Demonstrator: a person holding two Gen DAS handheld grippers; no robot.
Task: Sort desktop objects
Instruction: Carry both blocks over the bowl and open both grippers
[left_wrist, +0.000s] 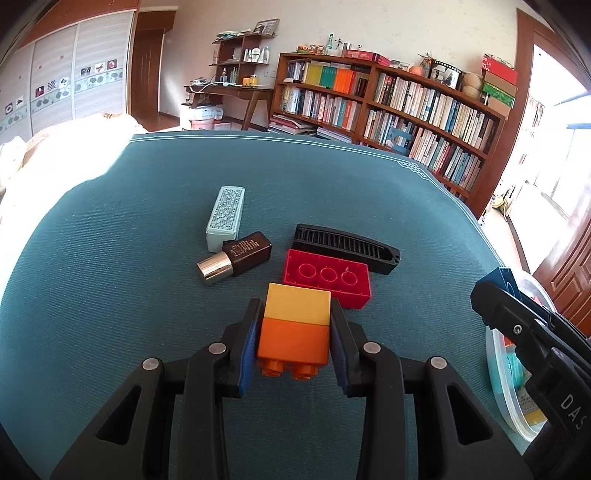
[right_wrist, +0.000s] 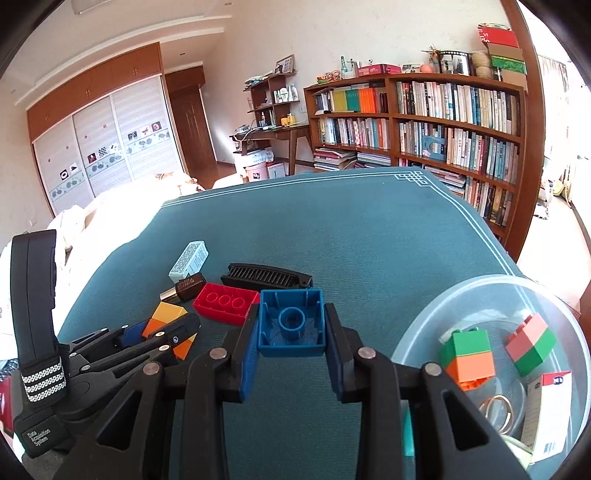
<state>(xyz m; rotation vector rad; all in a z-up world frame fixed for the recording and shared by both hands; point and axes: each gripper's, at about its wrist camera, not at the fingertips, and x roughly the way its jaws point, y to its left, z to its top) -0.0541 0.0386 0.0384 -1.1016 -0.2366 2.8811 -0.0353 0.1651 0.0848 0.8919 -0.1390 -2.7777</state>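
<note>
Only rightward: clear bowl (right_wrist: 491, 295) contents.

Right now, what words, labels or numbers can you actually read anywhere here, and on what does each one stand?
"Data Acquisition System": on the black strap tab of the left tool, in the right wrist view.
"DAS": on the right tool's black body, cut off by the picture's edge.
Gold print on the brown bottle: too blurred to read.
Pattern on the pale blue box: unreadable.
Tag in the clear bowl: too small.
Book spines on the bookshelf: too small.
</note>
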